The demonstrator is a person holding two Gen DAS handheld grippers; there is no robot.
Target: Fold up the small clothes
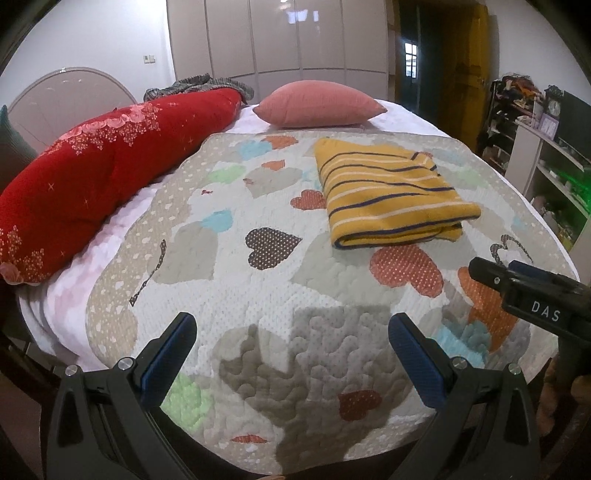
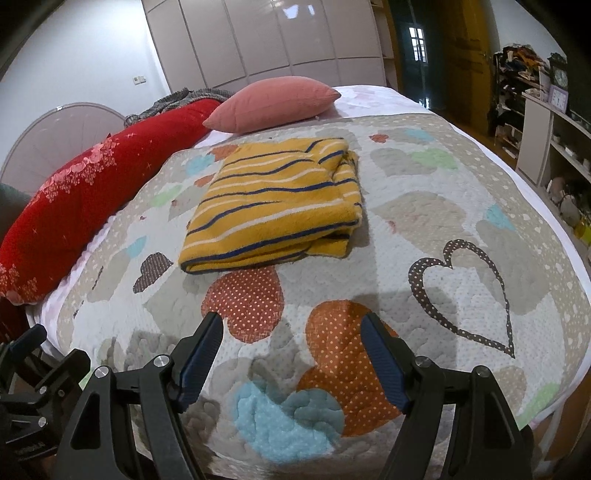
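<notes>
A wide bed [image 1: 66,317] fills both views, spread with a quilted patchwork cover [image 2: 424,236] of white and beige cloth sewn with dotted hearts in orange, brown, blue and green. Along its left side lies a long red floral-printed bolster [image 1: 92,184], and a salmon-pink square cushion [image 2: 273,103] sits at the far end, in front of a glossy pale wardrobe [image 1: 277,33]. On the cover rests the folded mustard-yellow garment with navy and white stripes [image 2: 273,206], lying flat near the middle, its folded edge toward the cameras and nothing touching it. The left hand-held gripper [image 1: 291,350] hovers above the near edge of the cover with its blue-padded fingers spread wide and empty. The right hand-held gripper [image 2: 291,350] does likewise just beside it, fingers well apart, nothing between them.
</notes>
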